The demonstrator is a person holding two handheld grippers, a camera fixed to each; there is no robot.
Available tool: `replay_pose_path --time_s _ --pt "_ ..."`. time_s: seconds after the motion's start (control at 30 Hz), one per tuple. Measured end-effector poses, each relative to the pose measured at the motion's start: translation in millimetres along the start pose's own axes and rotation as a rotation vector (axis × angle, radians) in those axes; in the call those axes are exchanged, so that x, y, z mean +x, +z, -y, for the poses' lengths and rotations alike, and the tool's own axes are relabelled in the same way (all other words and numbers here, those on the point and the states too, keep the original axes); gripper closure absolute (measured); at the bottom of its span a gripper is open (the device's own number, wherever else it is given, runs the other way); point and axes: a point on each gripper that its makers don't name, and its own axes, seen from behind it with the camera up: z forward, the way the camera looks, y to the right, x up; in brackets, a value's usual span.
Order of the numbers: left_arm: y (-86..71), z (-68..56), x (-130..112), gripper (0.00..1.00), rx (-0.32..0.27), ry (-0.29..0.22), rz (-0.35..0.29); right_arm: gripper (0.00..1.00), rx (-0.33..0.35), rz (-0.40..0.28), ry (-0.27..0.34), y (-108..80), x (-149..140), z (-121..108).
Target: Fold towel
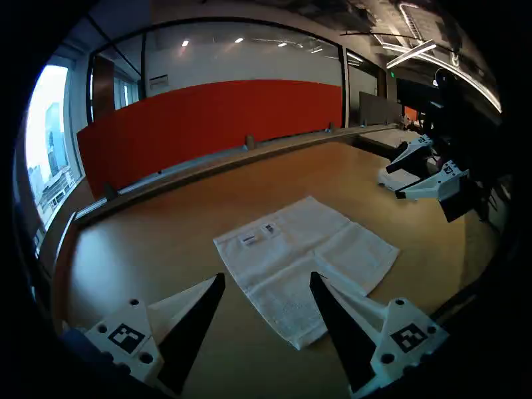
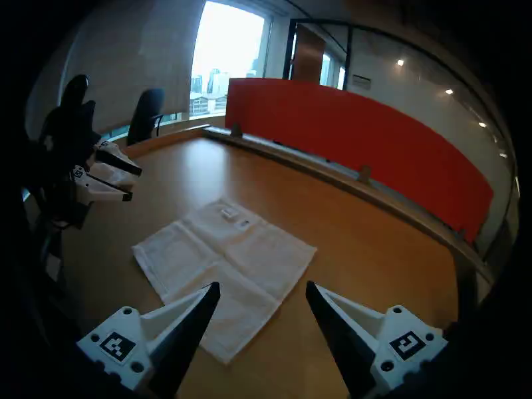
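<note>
A white towel lies spread flat on the wooden table, with a small label near one edge and fold creases across it. My left gripper hovers open just above the towel's near corner, nothing between its fingers. In the right gripper view the same towel lies ahead, and my right gripper is open above its near edge. The right gripper appears across the table at the right in the left gripper view. At the left of the right gripper view is the left gripper, also seen from afar.
A red partition with a rail runs along the table's far side. Dark office chairs stand by the window. Bare table surface surrounds the towel.
</note>
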Motion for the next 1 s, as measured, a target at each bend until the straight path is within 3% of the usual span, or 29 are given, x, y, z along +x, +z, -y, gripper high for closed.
replay_pose_path --time_s 0.27,0.57,1.0 --pt "17.2 -17.2 -37.0 0.05 -0.044 0.020 0.073 0.00 0.036 0.062 -0.014 14.2 -31.9 14.7" --pt "33.8 -27.7 -67.5 0.05 -0.074 0.036 0.133 0.00 0.078 0.117 -0.024 26.2 -59.3 30.1" --pt "44.2 -37.4 -108.4 0.05 -0.111 0.059 0.222 0.00 0.128 0.203 -0.057 24.2 -95.8 38.4"
